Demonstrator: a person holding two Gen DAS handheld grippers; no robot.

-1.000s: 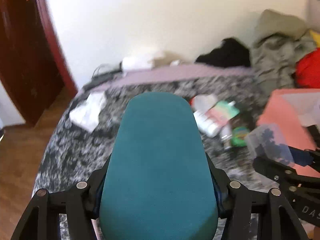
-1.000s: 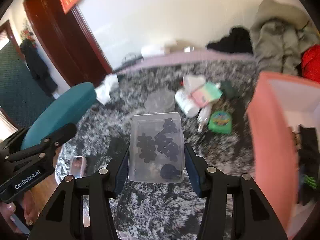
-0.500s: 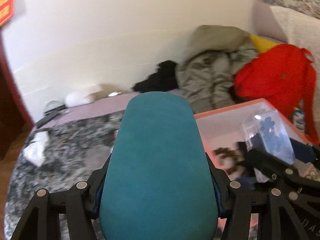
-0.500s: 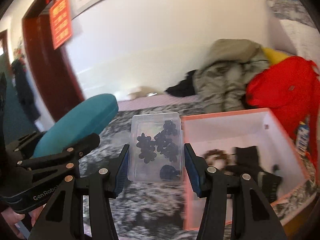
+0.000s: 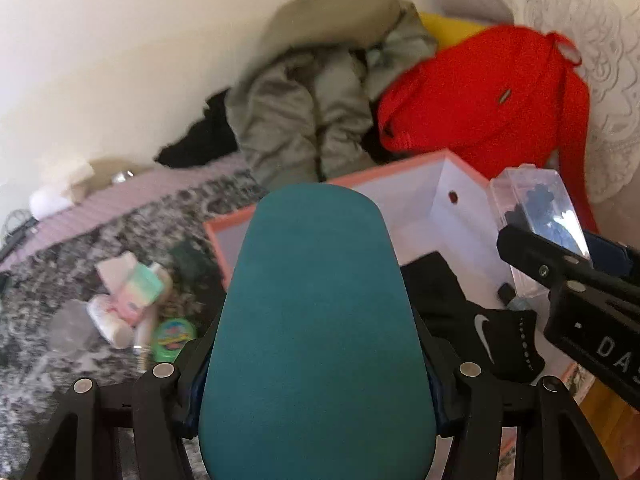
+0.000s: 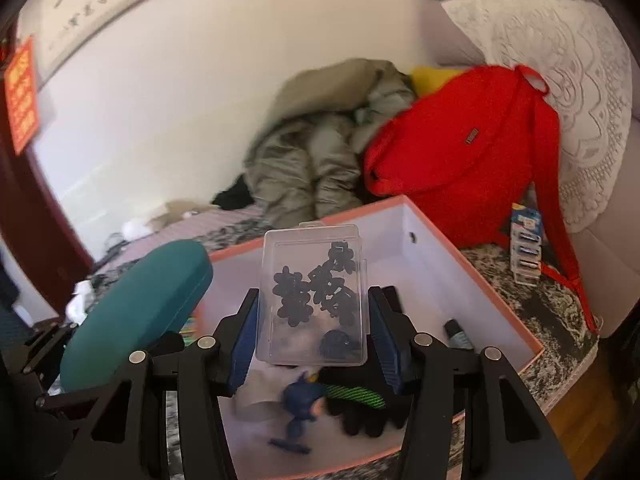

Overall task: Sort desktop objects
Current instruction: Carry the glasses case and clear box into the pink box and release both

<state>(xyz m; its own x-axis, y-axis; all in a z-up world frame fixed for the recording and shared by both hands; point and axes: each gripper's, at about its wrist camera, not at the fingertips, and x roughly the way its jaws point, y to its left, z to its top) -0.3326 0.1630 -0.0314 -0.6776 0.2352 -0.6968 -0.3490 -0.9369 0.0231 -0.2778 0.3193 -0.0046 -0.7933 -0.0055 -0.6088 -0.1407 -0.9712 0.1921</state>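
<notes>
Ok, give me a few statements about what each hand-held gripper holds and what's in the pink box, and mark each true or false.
1. The left hand-held gripper holds a teal case. True.
2. The right hand-held gripper is empty. False: it grips a clear plastic box of dark clips.
3. The pink box is empty. False: black socks lie inside.
4. A red backpack sits behind the pink box. True.

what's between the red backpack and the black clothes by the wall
A crumpled grey-green jacket lies between the red backpack and the black clothes, clearest in the right wrist view.
</notes>
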